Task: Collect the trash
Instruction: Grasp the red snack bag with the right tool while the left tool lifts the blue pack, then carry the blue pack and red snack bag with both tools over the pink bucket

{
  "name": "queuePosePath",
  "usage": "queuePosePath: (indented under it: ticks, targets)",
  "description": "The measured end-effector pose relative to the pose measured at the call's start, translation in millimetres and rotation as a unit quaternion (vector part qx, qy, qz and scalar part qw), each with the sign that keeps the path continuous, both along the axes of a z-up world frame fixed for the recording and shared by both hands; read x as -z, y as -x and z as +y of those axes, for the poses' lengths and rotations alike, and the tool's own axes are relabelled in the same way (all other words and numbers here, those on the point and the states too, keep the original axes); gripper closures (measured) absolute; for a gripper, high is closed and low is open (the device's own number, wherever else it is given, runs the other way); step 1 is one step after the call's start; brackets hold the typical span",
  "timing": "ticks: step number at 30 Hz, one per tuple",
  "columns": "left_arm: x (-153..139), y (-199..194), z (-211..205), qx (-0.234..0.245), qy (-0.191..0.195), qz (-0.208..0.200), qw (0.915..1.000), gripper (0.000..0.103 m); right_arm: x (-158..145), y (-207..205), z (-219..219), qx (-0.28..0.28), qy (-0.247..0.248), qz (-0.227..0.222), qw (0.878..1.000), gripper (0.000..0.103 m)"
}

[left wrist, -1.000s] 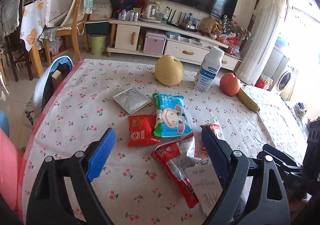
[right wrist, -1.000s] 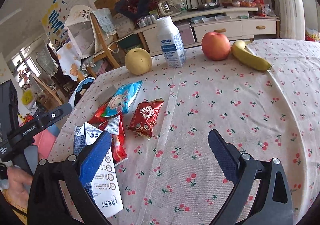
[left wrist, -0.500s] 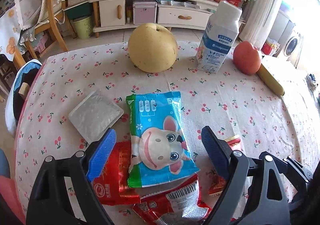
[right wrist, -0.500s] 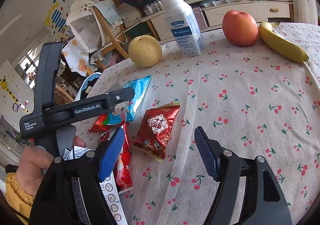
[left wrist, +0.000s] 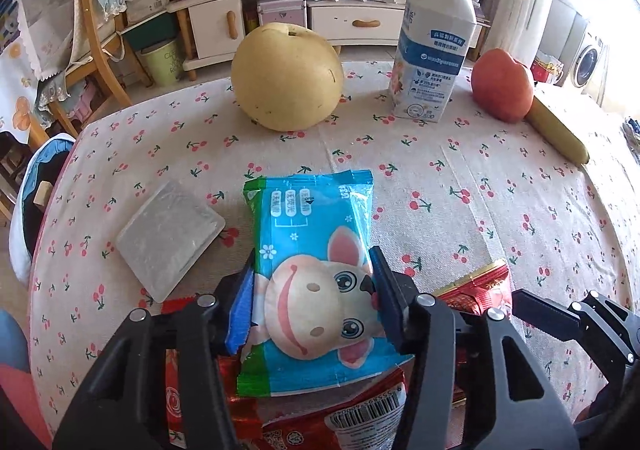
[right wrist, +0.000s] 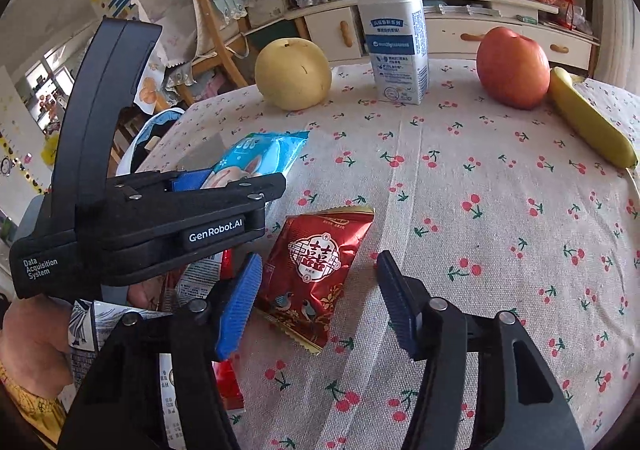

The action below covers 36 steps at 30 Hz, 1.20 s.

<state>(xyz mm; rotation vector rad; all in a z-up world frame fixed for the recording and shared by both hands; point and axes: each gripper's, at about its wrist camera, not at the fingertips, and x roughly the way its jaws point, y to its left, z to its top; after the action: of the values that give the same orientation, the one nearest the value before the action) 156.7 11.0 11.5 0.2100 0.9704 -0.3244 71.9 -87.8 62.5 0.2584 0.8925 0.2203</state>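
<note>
Over the cherry-print worktop, both tools dropped in from a second ago. Left tool is closing, pads touching the blue cartoon wrapper; right tool is closing around the red foil packet, not touching yet. Two pickups starting.

Our count of the table's things

We count one pear, one apple, one banana, one milk bottle, one blue wrapper, one silver packet and at least three red wrappers (some partly hidden under the grippers).
</note>
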Motion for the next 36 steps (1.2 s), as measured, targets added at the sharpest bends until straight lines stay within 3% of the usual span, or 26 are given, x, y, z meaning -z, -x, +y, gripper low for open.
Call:
queuePosePath:
  ticks: [3, 14, 30, 36]
  targets:
    - [-0.8, 5.0, 0.6, -0.001, 0.01, -0.001, 1.0, 0.053, -0.1, 0.9, 3.4, -0.006, -0.001, -0.005, 1.0, 0.06]
    - [-5.2, 15.9, 25.6, -0.017, 0.045, -0.002, 0.9988, 0.058, -1.4, 3.7, 5.5, -0.011, 0.002, -0.012, 1.0, 0.069]
    - [-47.6, 66.4, 75.4, -0.038, 0.087, -0.035, 0.9948, 0.059, -26.1, 30.2, 2.6, -0.008, 0.004, -0.047, 0.999, 0.072]
    - [-60.0, 94.0, 98.0, -0.054, 0.128, -0.046, 0.9892, 0.059, -32.8, 45.7, -1.5, -0.008, 0.008, -0.059, 0.998, 0.072]
